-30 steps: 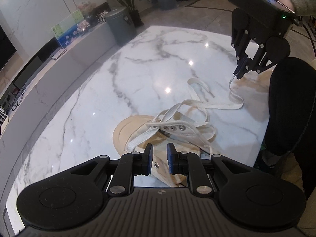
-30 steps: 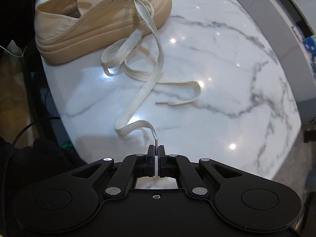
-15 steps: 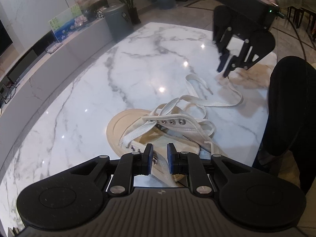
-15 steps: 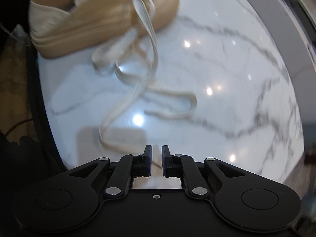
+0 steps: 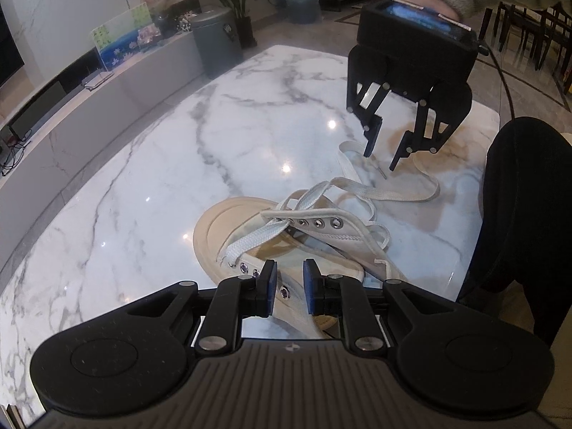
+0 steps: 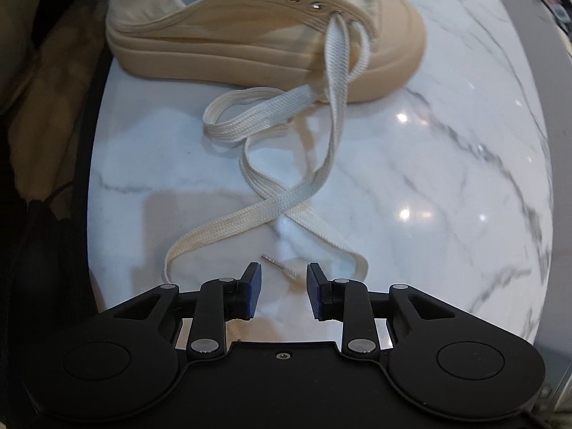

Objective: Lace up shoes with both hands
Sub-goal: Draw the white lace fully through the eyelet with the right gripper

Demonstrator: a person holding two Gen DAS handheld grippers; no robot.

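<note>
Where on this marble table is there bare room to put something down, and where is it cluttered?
Free: the wide marble table left of and beyond the shoe in the left wrist view, toward the far edge. Crowded: the near right corner, where the shoelace loops beside the shoe under the right gripper, whose jaws are opening with nothing pinched.

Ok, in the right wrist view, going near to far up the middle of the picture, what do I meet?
Right gripper, jaws opening with nothing between the pads → lace tip on the marble table → crossing of the shoelace → beige shoe.
</note>
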